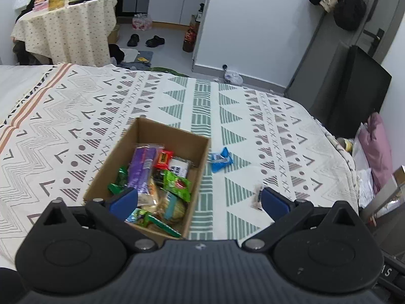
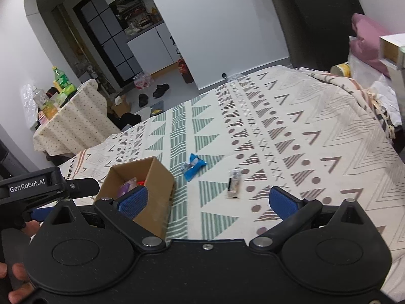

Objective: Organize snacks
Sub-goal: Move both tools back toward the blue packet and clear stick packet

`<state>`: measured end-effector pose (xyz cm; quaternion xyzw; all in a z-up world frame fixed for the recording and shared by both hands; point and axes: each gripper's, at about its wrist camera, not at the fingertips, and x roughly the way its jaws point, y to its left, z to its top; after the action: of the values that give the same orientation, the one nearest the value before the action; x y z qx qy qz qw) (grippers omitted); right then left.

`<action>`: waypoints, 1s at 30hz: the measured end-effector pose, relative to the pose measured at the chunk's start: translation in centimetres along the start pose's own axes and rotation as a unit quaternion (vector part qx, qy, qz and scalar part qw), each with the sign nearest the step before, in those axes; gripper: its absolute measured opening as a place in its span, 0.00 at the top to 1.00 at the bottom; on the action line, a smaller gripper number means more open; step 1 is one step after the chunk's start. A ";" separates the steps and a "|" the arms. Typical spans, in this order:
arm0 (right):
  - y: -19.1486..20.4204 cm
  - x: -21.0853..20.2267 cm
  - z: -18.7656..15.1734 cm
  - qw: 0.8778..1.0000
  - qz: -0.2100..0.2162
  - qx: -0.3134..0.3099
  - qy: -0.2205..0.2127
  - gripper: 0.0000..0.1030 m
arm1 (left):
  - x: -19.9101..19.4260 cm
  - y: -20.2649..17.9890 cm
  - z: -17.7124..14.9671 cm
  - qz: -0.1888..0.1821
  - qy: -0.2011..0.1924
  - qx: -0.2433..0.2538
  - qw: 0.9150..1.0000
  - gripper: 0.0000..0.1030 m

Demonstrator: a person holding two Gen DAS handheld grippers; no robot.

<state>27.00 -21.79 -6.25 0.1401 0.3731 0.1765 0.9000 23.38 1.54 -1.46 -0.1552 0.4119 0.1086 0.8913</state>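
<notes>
A cardboard box (image 1: 195, 157) sits on the patterned bedspread and holds several snack packets, among them a purple one (image 1: 141, 167) and a green one (image 1: 177, 185). A blue packet (image 1: 220, 159) lies on the bed just right of the box. A small beige and black packet (image 1: 257, 198) lies nearer, by my left gripper's right finger. My left gripper (image 1: 200, 200) is open and empty, above the box's near edge. In the right wrist view the box (image 2: 159, 190), blue packet (image 2: 193, 166) and beige packet (image 2: 234, 182) show ahead of my right gripper (image 2: 210, 198), which is open and empty.
The bedspread (image 1: 76, 126) covers a bed whose far edge drops to the floor. A cloth-covered table (image 1: 63, 25) with bottles stands beyond. A pink pillow (image 2: 367, 38) and clutter lie at the bed's right edge. The left gripper's body (image 2: 30, 187) is left of the box.
</notes>
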 end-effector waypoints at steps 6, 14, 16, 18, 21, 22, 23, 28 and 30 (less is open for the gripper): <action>-2.6 0.3 0.0 1.000 -0.010 0.010 0.011 0.00 | 0.9 -2.0 -0.1 -0.004 0.013 0.007 1.000 0.00; -4.9 2.7 0.0 0.999 0.003 0.017 0.034 0.10 | 3.0 -4.6 -0.1 -0.005 0.014 0.040 0.999 0.02; -5.2 3.7 0.1 0.999 0.012 0.020 0.044 0.14 | 3.7 -5.1 0.1 -0.006 0.012 0.050 0.999 0.03; -5.6 4.8 0.1 0.998 0.017 0.028 0.052 0.18 | 4.4 -5.5 0.1 -0.006 0.011 0.057 0.998 0.06; -6.2 6.6 0.1 0.996 0.027 0.050 0.066 0.24 | 5.8 -5.9 0.3 -0.012 0.018 0.061 0.998 0.13; -6.3 7.2 0.1 0.996 0.029 0.054 0.069 0.25 | 6.3 -6.0 0.3 -0.014 0.020 0.061 0.998 0.17; -6.3 7.8 0.1 0.995 0.030 0.056 0.074 0.25 | 6.7 -6.1 0.4 -0.015 0.022 0.062 0.998 0.19; -6.0 11.0 0.0 0.993 0.035 0.068 0.094 0.32 | 9.5 -6.5 0.6 -0.025 0.040 0.064 0.997 0.31; -6.1 12.5 0.1 0.991 0.036 0.077 0.102 0.37 | 10.7 -6.7 0.9 -0.030 0.048 0.062 0.996 0.34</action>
<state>36.63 -21.98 -16.31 0.2035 0.4703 0.1929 0.8368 32.94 -3.63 -7.88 -0.1173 0.4555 0.0482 0.8812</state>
